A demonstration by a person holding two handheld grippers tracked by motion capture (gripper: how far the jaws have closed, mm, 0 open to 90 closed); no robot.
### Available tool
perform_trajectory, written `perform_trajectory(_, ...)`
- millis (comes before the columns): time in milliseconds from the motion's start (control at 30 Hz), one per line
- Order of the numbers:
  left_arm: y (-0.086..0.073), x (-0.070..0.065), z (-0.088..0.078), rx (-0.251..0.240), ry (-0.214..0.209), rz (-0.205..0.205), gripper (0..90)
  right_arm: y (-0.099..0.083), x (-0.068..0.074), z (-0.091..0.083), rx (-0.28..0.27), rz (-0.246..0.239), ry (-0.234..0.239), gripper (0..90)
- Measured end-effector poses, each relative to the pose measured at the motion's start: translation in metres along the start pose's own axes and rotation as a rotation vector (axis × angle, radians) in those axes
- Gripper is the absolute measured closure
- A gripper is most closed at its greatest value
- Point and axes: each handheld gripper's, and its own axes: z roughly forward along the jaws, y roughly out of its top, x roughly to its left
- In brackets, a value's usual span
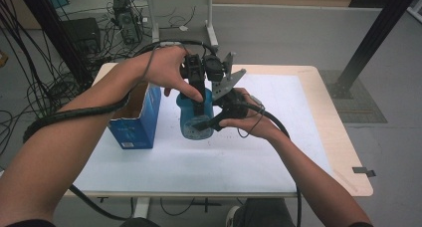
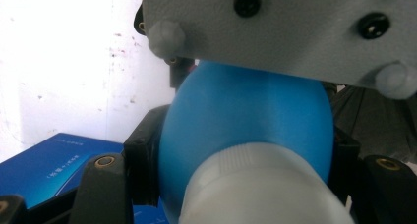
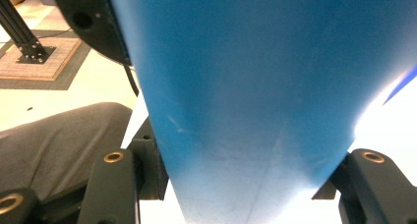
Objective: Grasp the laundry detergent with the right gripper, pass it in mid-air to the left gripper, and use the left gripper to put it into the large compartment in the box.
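Your forearms: both come up from the bottom edge of the high view and meet over the middle of the white table top (image 1: 278,152).
Your right gripper (image 1: 206,123): black, held low and to the right of the blue plastic bottle (image 1: 191,118). Its jaws are closed on the bottle's lower body; in the right gripper view the blue wall (image 3: 255,101) sits tight between the two black jaws.
Your left gripper (image 1: 201,103): black, coming down from above with your hand over it. Its jaws are closed on the bottle's rounded shoulder; in the left gripper view the blue shoulder (image 2: 246,116) is clasped between them, just past the white ribbed screw cap (image 2: 260,184).
Bottle: held between both grippers near the table's centre. You cannot tell whether its base touches the surface.
Grey plate (image 2: 295,27): part of your right gripper, seen close above the bottle in the left gripper view.
Blue cardboard box (image 1: 137,122): open-topped, standing on the table just left of the bottle, apart from it.
Beyond the table: grey floor (image 1: 298,38), a white desk frame (image 1: 164,18) and loose black cables (image 1: 45,87).
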Motion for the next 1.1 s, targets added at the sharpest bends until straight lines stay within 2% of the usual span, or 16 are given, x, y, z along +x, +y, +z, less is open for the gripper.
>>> perform_trajectory(200,0.0001,-0.0004,-0.0005,0.001,0.002,-0.004,36.3,-0.0007,-0.0001,-0.0007,-0.003,0.018,0.006,40.9)
perform_trajectory(1100,-0.0007,-0.0002,-0.0001,-0.003,-0.001,-0.009,36.4,-0.0023,-0.0021,0.0003,-0.011,0.025,0.015,40.0)
